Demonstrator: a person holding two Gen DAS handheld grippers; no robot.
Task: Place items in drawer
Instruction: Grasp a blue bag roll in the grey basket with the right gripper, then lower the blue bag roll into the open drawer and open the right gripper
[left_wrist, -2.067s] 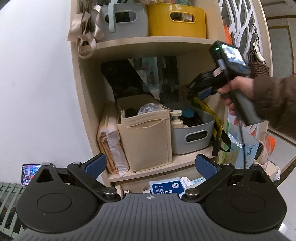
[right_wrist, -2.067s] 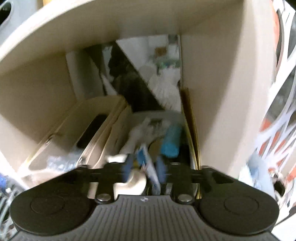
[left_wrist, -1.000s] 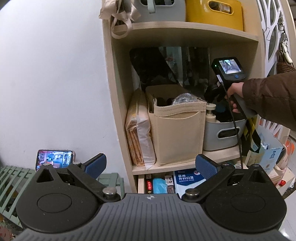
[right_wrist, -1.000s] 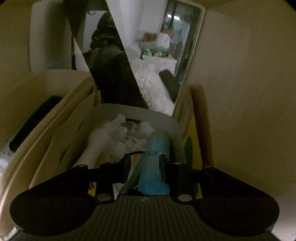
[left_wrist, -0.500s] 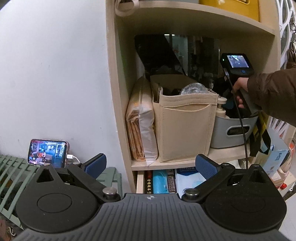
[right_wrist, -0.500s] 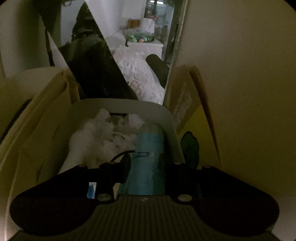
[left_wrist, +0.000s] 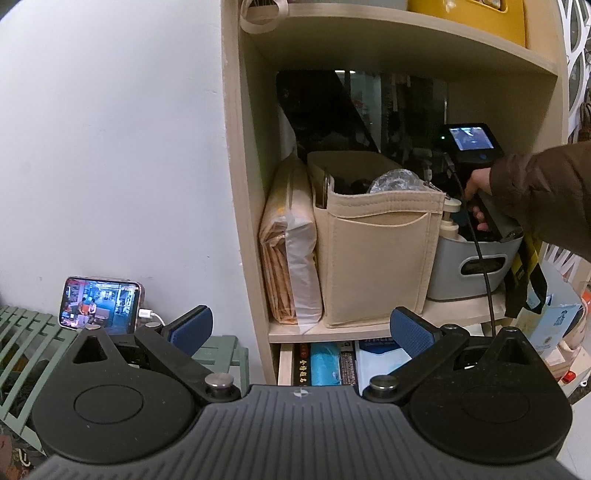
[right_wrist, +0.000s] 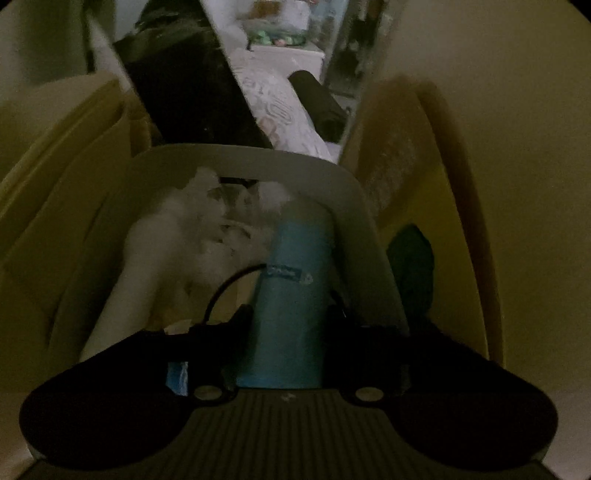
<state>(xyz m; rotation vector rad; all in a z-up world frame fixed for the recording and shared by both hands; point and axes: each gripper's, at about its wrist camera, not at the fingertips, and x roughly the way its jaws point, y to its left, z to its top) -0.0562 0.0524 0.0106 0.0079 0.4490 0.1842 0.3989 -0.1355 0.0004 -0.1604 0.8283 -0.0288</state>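
Note:
My right gripper (right_wrist: 286, 317) reaches into the grey bin (right_wrist: 354, 192) on the shelf, its jaws on both sides of a light-blue roll (right_wrist: 295, 280); they look closed on it. White crumpled material (right_wrist: 207, 221) lies beside the roll. In the left wrist view the right gripper's handle with its small screen (left_wrist: 471, 142) sits over the grey bin (left_wrist: 476, 266). My left gripper (left_wrist: 301, 328) is open and empty, held in front of the shelf unit. Below the shelf board the open drawer (left_wrist: 286, 360) holds a blue pack (left_wrist: 325, 363) and a mask packet (left_wrist: 376, 360).
A beige felt organiser (left_wrist: 376, 251) and a stack of paper envelopes (left_wrist: 288, 243) stand left of the grey bin. A yellow bin (left_wrist: 469, 14) sits on the upper shelf. A phone (left_wrist: 99, 308) leans on the white wall at the left, over a green slatted rack (left_wrist: 22, 343).
The right gripper went deeper into the grey bin and its jaws now sit around the light-blue roll. The left gripper drifted left and lower, still open.

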